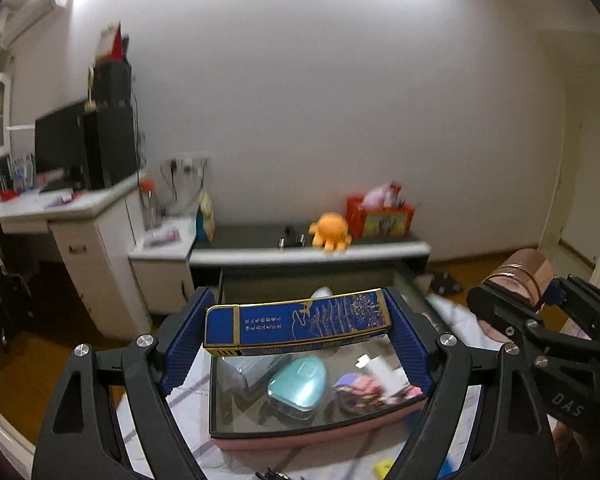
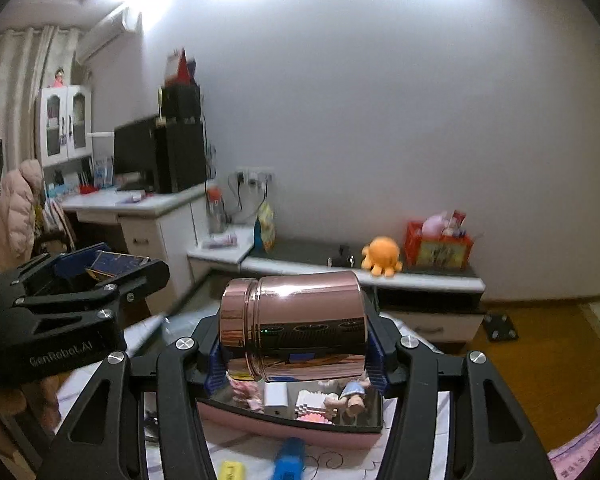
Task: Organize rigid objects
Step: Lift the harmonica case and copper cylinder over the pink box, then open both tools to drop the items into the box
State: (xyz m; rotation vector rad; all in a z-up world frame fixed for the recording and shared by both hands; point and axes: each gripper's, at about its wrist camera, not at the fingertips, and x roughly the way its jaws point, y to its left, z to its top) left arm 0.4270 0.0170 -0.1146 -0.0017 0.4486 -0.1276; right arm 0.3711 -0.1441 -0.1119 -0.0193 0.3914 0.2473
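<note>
Blue tin box [image 1: 298, 322] clamped lengthwise in left gripper [image 1: 296, 344], held wide, above pink mirrored tray [image 1: 320, 436]. Rose-gold metal jar [image 2: 294, 326] gripped sideways in right gripper [image 2: 294, 354], narrower, over same tray. Teal case [image 1: 298, 384] visible only from left wrist; white charger [image 2: 276, 398] only from right.

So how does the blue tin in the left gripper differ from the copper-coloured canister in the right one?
The blue tin is a flat rectangular box with gold printing; the copper canister is a round, mirror-shiny cylinder with a ribbed neck. The tin spans widely spread fingers of the left gripper; the canister sits in the narrower right gripper. Both lie sideways, clamped at their ends, above the pink bin.
</note>
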